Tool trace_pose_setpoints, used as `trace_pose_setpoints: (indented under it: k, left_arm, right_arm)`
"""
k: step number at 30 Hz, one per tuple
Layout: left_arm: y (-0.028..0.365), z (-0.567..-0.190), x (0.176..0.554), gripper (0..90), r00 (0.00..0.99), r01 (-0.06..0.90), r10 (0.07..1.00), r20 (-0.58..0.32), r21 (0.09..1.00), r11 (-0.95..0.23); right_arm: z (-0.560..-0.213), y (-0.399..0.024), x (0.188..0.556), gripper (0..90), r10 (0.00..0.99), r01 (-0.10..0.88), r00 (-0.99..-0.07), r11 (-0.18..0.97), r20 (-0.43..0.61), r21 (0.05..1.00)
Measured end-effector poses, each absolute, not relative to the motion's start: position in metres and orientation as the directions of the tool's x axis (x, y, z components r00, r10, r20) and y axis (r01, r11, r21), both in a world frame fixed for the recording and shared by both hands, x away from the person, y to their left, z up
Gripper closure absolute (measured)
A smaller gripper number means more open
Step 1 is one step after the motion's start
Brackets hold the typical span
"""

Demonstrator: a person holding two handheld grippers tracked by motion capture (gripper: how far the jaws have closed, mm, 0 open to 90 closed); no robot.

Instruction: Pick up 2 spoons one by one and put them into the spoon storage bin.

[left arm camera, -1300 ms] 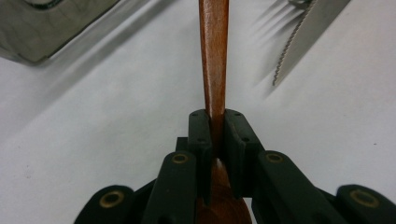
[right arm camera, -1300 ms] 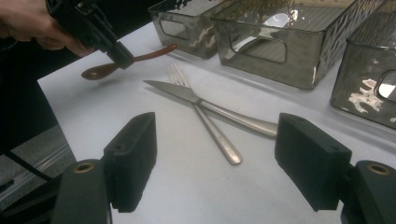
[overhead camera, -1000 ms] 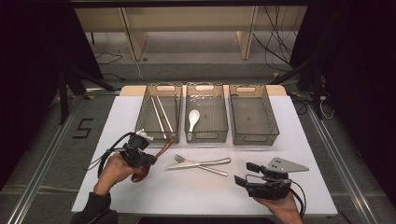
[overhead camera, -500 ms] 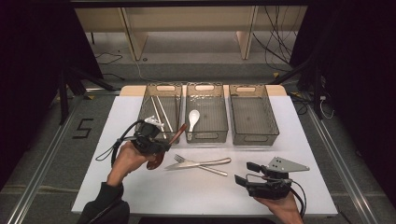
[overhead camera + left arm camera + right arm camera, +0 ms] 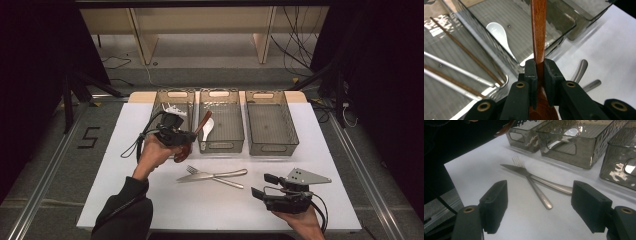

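My left gripper (image 5: 191,135) is shut on a brown wooden spoon (image 5: 201,122) and holds it above the table's left part. The spoon's handle (image 5: 538,30) points over the front of the middle bin (image 5: 220,146), and its bowl hangs below the jaws. Inside that bin lies a white spoon (image 5: 499,35). The left bin (image 5: 165,97) holds chopsticks (image 5: 466,52). A steel fork (image 5: 537,191) and knife (image 5: 541,181) lie crossed on the white table (image 5: 225,210). My right gripper (image 5: 541,200) is open near the front right, its jaws facing them from a short way off.
A third bin (image 5: 270,120) stands at the right of the row with nothing visible in it. The three bins line the table's far edge. A cable (image 5: 131,146) trails from the left gripper across the table's left side.
My left gripper has carried the wooden spoon up and away from the front left toward the bins; its handle now reaches over the middle bin. The right gripper has stayed put.
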State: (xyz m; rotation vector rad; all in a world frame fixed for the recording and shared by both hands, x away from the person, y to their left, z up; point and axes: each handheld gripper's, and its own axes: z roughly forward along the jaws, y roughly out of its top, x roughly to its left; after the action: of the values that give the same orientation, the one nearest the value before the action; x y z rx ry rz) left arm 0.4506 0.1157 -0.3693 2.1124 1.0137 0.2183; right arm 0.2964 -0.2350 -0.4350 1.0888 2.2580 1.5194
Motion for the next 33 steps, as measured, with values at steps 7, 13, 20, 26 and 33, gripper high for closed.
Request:
trace_pose_setpoints:
  k: [7, 13, 20, 26, 33]
  left_arm:
    - [0.104, -0.362, 0.468, 81.4, 0.661, 0.595, 0.73, -0.175, 0.714, -0.368]
    - [0.095, -0.355, 0.479, 81.4, 0.656, 0.584, 0.736, -0.167, 0.731, -0.355]
    - [0.086, -0.353, 0.494, 81.4, 0.643, 0.586, 0.744, -0.18, 0.741, -0.328]
    - [0.074, -0.354, 0.507, 81.4, 0.634, 0.589, 0.751, -0.185, 0.745, -0.313]
    - [0.063, -0.358, 0.518, 81.4, 0.615, 0.596, 0.763, -0.201, 0.752, -0.282]
  right_arm:
    - [-0.435, -0.235, 0.296, 30.5, 0.674, 0.457, -0.705, 0.196, 0.219, 0.867]
    - [-0.435, -0.235, 0.296, 30.5, 0.673, 0.457, -0.707, 0.196, 0.22, 0.868]
    - [-0.435, -0.235, 0.297, 30.5, 0.671, 0.456, -0.708, 0.196, 0.22, 0.868]
    - [-0.435, -0.236, 0.297, 30.5, 0.67, 0.455, -0.709, 0.195, 0.22, 0.869]
    - [-0.435, -0.236, 0.296, 30.5, 0.668, 0.456, -0.709, 0.192, 0.225, 0.869]
